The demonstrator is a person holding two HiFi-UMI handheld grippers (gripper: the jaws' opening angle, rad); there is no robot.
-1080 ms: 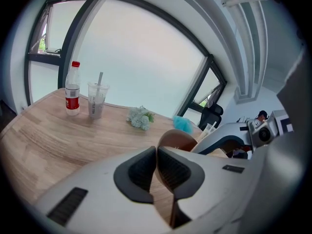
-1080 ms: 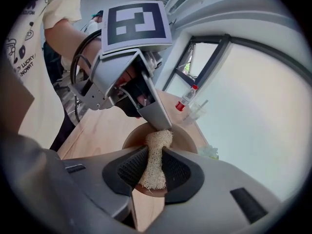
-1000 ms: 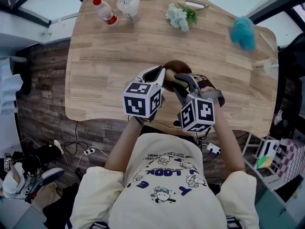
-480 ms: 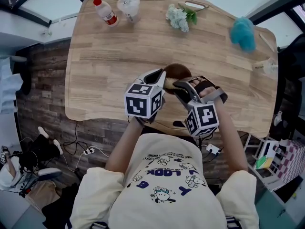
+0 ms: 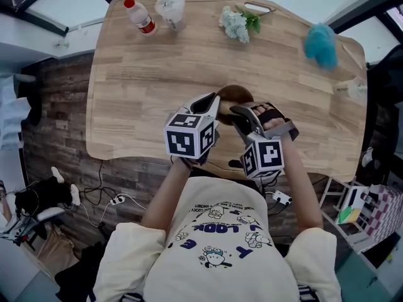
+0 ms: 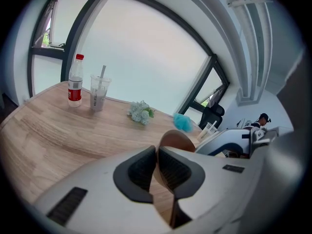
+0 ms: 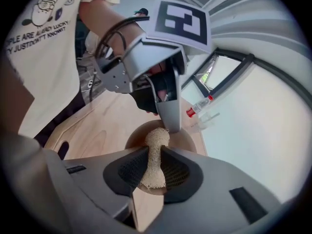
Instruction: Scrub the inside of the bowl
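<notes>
A small brown bowl [image 5: 234,94] stands tilted on the wooden table [image 5: 138,74], near its front edge. My left gripper [image 5: 214,102] is shut on the bowl's near-left rim; in the left gripper view the thin rim [image 6: 157,156] sits pinched between the dark pads and the bowl [image 6: 177,141] rises just beyond. My right gripper [image 5: 239,114] is shut on a pale loofah scrubber [image 7: 153,155], whose far end lies inside the bowl [image 7: 187,139]. In the right gripper view the left gripper [image 7: 168,112] clamps the bowl's far rim. In the head view the scrubber is hidden by the grippers.
Along the far edge stand a red-capped bottle [image 5: 138,14], a clear plastic cup [image 5: 170,8] and a pale flower bunch [image 5: 238,22]. A blue fluffy puff [image 5: 321,43] and a small container [image 5: 350,88] lie at the right. The person's torso is close behind the front edge.
My right gripper has rolled about its own axis, its marker cube shifting a little right and down. The left gripper and the bowl have stayed in place.
</notes>
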